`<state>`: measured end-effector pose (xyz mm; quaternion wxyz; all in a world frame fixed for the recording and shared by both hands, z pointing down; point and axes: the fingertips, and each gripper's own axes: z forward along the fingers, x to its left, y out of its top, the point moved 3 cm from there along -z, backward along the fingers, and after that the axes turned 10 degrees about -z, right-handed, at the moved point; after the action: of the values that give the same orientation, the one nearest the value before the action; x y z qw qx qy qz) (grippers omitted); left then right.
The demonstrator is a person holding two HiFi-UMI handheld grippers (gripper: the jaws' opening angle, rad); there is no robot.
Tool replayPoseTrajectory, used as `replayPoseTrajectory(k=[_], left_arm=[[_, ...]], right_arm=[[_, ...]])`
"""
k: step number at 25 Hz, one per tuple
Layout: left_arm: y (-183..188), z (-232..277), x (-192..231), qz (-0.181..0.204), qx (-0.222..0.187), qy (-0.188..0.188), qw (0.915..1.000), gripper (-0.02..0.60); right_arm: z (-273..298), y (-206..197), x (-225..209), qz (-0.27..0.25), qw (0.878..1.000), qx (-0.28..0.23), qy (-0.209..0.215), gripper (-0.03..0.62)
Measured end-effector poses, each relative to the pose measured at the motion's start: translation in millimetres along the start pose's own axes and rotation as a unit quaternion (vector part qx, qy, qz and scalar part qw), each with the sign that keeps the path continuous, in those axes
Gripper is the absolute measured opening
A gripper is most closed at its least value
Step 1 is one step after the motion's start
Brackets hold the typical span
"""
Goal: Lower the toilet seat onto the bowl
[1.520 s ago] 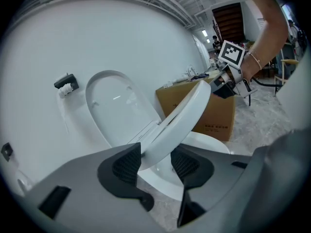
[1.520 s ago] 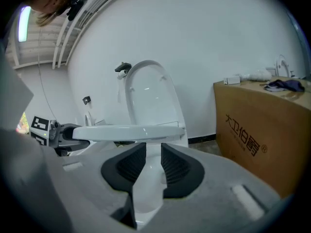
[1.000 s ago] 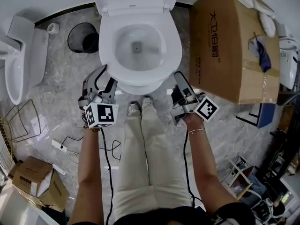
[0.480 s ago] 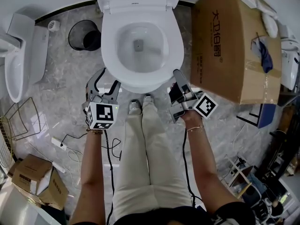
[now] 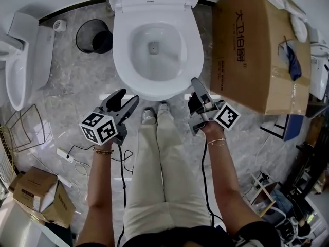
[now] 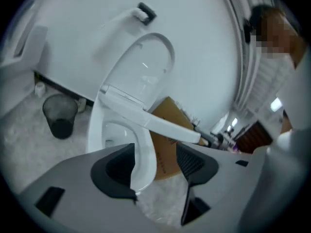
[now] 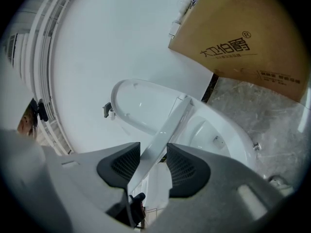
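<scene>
Change first: your L hand-held gripper [image 5: 128, 95] has rolled over and backed off the front-left rim. Its jaws have just been opening and now stand apart w/ nothing pinched. R hand-held gripper [image 7: 153, 153] hasn't shifted; its jaws have just been closing and are clamped on the toilet seat [image 7: 170, 123] at its front edge. So you're lowering one-handed now. Seat's white, thin edge-on, hanging part-way above the bowl [image 7: 232, 142] (lid [image 6: 146, 67] upright behind), not down yet.

Marble floor [image 5: 67, 96] under toilet [image 5: 122, 60], bin [image 5: 95, 35], box [image 5: 257, 50]
</scene>
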<state>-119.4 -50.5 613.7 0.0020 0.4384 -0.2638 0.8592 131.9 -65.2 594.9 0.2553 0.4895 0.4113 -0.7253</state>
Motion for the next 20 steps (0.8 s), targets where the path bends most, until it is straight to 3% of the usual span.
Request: replayPoseTrajectory(k=[2, 4, 5, 7, 8, 10, 12, 20], left_arm=[[5, -1, 0, -0.089, -0.032, -0.035, 0.9949, 0.264], [7, -2, 4, -0.17, -0.057, -0.051, 0.9825, 0.264], [5, -2, 8, -0.219, -0.068, -0.054, 0.9718, 0.264], [2, 1, 10, -0.325, -0.096, -0.078, 0.9374, 0.262], [6, 3, 8, -0.359, -0.113, -0.1, 0.921, 0.259], [15, 6, 6, -0.387, -0.14, -0.127, 0.9027, 0.231], [19, 9, 8, -0.392, -0.155, -0.132, 0.8973, 0.221], [15, 15, 16, -0.398, -0.154, -0.117, 0.8968, 0.142]], right_arm=[[0, -1, -2, -0.002, 1.0, 0.002, -0.002, 0.173], [0, -3, -4, -0.001, 1.0, 0.003, -0.004, 0.173], [0, -4, -5, -0.001, 1.0, 0.004, -0.005, 0.173], [-1, -5, -6, -0.002, 1.0, 0.007, -0.007, 0.172], [-1, -6, -7, -0.003, 1.0, 0.009, -0.007, 0.172], [-1, -7, -8, -0.005, 1.0, 0.013, -0.009, 0.172], [-2, -8, -10, -0.006, 1.0, 0.014, -0.012, 0.172], [-4, -15, -19, 0.002, 1.0, 0.017, -0.019, 0.167]])
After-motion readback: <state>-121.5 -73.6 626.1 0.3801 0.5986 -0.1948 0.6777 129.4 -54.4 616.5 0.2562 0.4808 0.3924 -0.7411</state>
